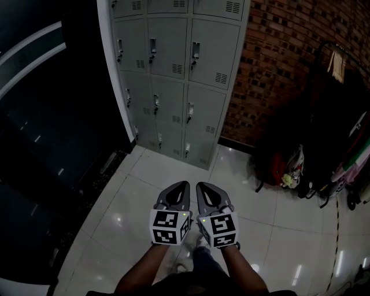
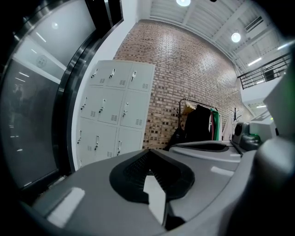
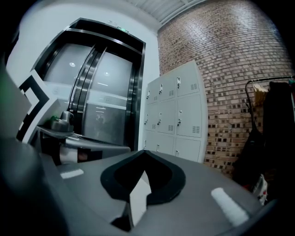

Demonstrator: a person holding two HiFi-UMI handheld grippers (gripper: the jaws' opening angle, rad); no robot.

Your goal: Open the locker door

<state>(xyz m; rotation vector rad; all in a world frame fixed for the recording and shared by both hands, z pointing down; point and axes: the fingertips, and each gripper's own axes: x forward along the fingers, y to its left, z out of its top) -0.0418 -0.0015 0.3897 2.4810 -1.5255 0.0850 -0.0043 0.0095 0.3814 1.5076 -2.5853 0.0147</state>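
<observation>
grey steel lockers [image 1: 173, 75] set against brick wall [image 1: 289, 52], all shut, contents hidden. left gripper [image 1: 182, 186] and right gripper [image 1: 200, 187] held side by side over tiled floor [image 1: 139, 191], well apart from lockers, both clenched, nothing grasped. ceiling lamps [image 2: 183, 2] shown only in left gripper view; glass doors [image 3: 101, 106] seen lit only in right gripper view.

a grey bank of lockers [image 1: 173, 75] stands at 12 o'clock, all its doors in view closed. a brick wall [image 1: 277, 69] runs to 2 o'clock, and a loaded clothes rack [image 1: 341, 115] stands at 3 o'clock. dark glass panels [image 1: 40, 127] fill 9 to 10 o'clock. over the glossy white tiled floor [image 1: 139, 191], toward 6 o'clock, the left gripper [image 1: 184, 184] and right gripper [image 1: 199, 185] are held just beside each other, tips aimed at the lockers and well apart from them, jaws together, holding nothing.
</observation>
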